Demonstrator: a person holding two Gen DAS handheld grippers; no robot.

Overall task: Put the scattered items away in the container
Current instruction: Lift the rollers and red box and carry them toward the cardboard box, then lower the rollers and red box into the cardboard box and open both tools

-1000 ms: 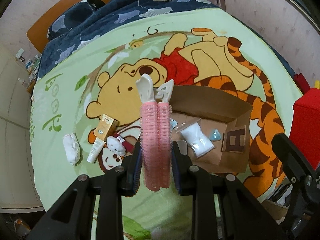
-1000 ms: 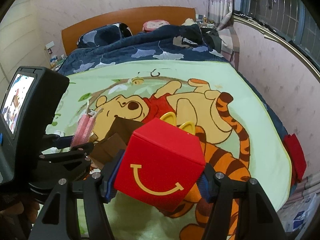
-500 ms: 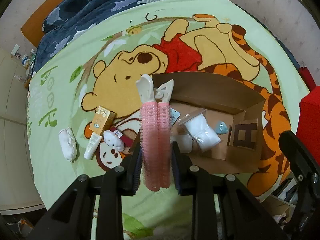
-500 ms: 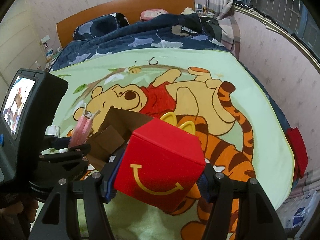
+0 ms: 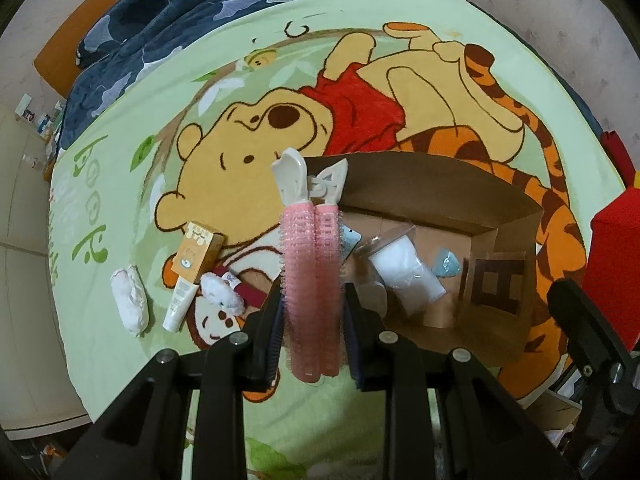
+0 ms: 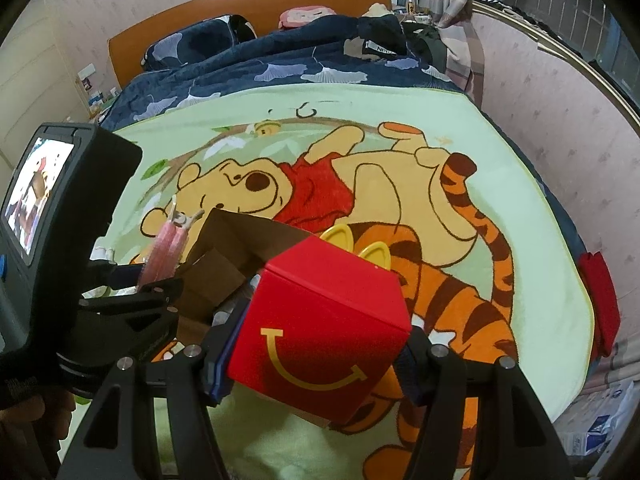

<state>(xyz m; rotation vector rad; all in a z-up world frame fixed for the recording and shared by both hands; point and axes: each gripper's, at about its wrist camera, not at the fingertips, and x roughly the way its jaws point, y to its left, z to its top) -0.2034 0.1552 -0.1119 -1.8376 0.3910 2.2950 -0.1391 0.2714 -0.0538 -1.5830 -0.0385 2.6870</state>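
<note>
Cardboard box [image 5: 432, 208]: brown, open-topped, lying on the cartoon blanket [image 5: 400, 52] that covers the bed; it serves as the container. Contents visible in the left wrist view: a clear bag of white material [image 5: 404, 268], a small pale-blue piece [image 5: 447, 264], a brown card printed with a letter H [image 5: 496, 280], and a tag partly hidden behind the held item. Pink hair-roller clip [image 5: 312, 280]: two fuzzy pink rollers with a white clip end, clamped between the fingers of the left tool [image 5: 312, 324], held in the air with its clip end over the box's left edge. Over the last second the box has grown larger and slid toward the centre of the left view, so the left tool has closed in on it; by my reading, the clip is on its way in and calls for a release over the open interior. Red carton [image 6: 320, 332]: a smile mark on its face, yellow handles on top, gripped between the fingers of the right tool [image 6: 316, 360], held just right of the box; its framing barely changes. Remaining on the blanket, left of the box: an orange carton [image 5: 198, 252], a white tube [image 5: 180, 300], a white fluffy puff with a red band [image 5: 222, 292], and a white rolled bundle [image 5: 130, 300]. Judgement: tidying partly done, four loose items outstanding.
</note>
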